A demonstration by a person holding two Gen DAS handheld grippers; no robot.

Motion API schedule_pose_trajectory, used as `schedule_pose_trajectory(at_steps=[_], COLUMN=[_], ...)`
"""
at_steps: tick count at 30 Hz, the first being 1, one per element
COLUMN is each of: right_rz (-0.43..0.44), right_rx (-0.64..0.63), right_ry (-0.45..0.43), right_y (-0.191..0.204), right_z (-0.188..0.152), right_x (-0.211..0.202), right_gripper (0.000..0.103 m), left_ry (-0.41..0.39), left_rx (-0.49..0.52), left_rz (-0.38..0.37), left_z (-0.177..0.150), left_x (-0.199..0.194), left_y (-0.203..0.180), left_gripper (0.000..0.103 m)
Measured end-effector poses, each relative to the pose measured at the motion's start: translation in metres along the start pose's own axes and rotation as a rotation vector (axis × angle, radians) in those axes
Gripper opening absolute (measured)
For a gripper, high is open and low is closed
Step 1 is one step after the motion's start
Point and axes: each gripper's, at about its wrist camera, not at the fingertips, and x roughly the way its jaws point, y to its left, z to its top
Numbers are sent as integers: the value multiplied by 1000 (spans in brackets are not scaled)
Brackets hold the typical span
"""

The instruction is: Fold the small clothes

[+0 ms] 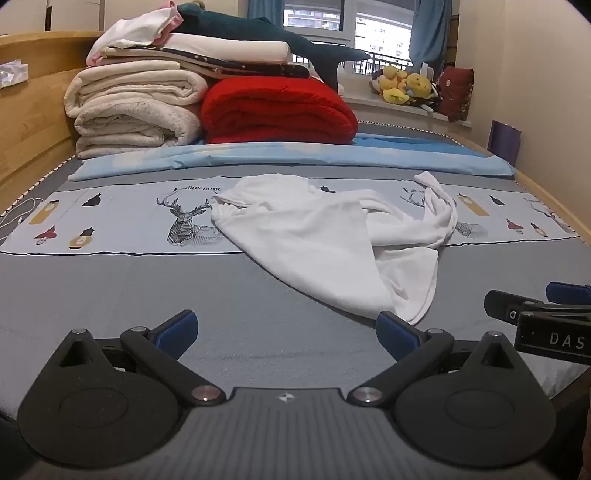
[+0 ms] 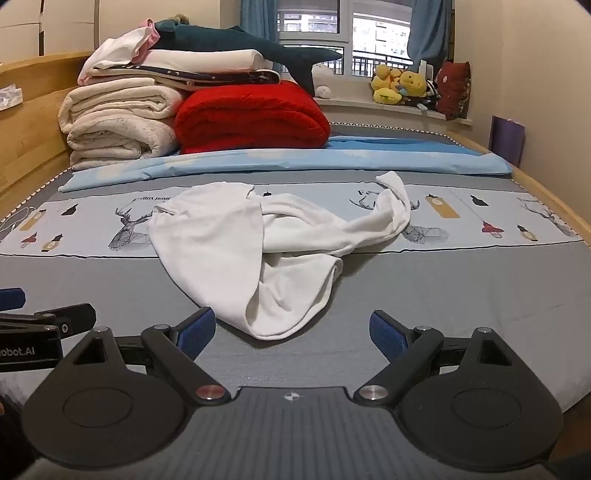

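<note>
A small white garment (image 1: 325, 243) lies crumpled on the bed's grey sheet (image 1: 147, 288), its sleeve trailing off to the right. In the right wrist view the same white garment (image 2: 236, 251) lies straight ahead. My left gripper (image 1: 288, 328) is open over the sheet, and the garment's near hem lies just beyond its right pad. My right gripper (image 2: 291, 328) is open too, with the garment's near tip reaching into the gap between its blue pads without touching them. Each gripper shows at the edge of the other's view.
Folded cream blankets (image 1: 136, 110) and a red quilt (image 1: 277, 110) are stacked at the bed's far end, with a plush shark (image 1: 266, 33) on top. A wooden bed frame (image 1: 29, 110) runs along the left. Plush toys (image 1: 402, 86) sit on the windowsill.
</note>
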Motion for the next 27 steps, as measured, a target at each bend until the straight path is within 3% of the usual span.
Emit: schedule_pose_trajectory(at_steps=[27], right_rz=[0], right_rx=[-3], right_ry=[1], right_y=[0], right_z=[0], right_x=[2], right_gripper=[91], left_ry=[-3], left_rx=[-14], left_rz=[-9], left_z=[2], left_x=[-2], left_y=[-2], left_gripper=[103])
